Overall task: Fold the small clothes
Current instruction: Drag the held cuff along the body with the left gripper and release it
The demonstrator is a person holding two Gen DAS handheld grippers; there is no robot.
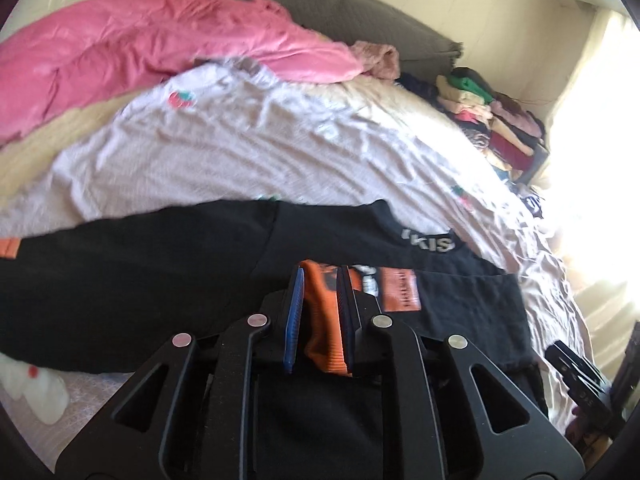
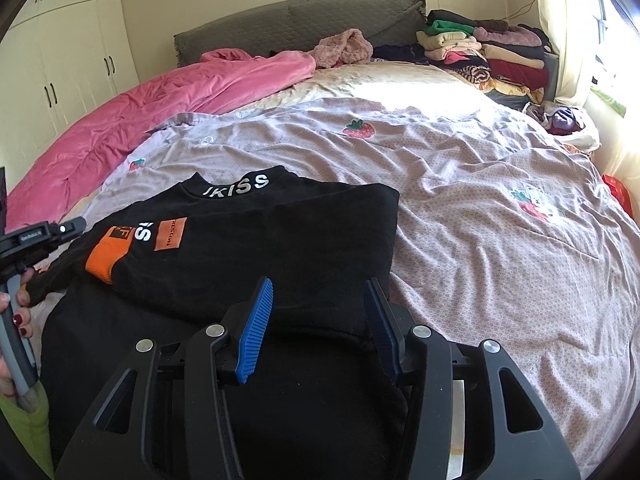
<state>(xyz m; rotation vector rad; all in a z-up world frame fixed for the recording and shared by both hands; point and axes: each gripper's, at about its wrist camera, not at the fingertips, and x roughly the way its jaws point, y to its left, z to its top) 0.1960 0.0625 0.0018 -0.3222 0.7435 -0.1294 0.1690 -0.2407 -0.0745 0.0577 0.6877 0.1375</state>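
Observation:
A black sweatshirt [image 2: 248,248] with white collar lettering and orange patches lies on the bed, one sleeve folded across its chest. My left gripper [image 1: 320,280] is shut on the sleeve's orange cuff [image 1: 325,320], which also shows in the right wrist view [image 2: 105,258]. My right gripper [image 2: 320,292] is open and empty, just above the sweatshirt's lower right part. The sweatshirt also fills the lower left wrist view [image 1: 140,280].
The bed has a lilac strawberry-print sheet [image 2: 460,184]. A pink quilt [image 2: 152,120] lies along its left side. A stack of folded clothes [image 2: 484,52] sits at the far right by the grey headboard [image 2: 300,20]. White wardrobes [image 2: 64,52] stand at left.

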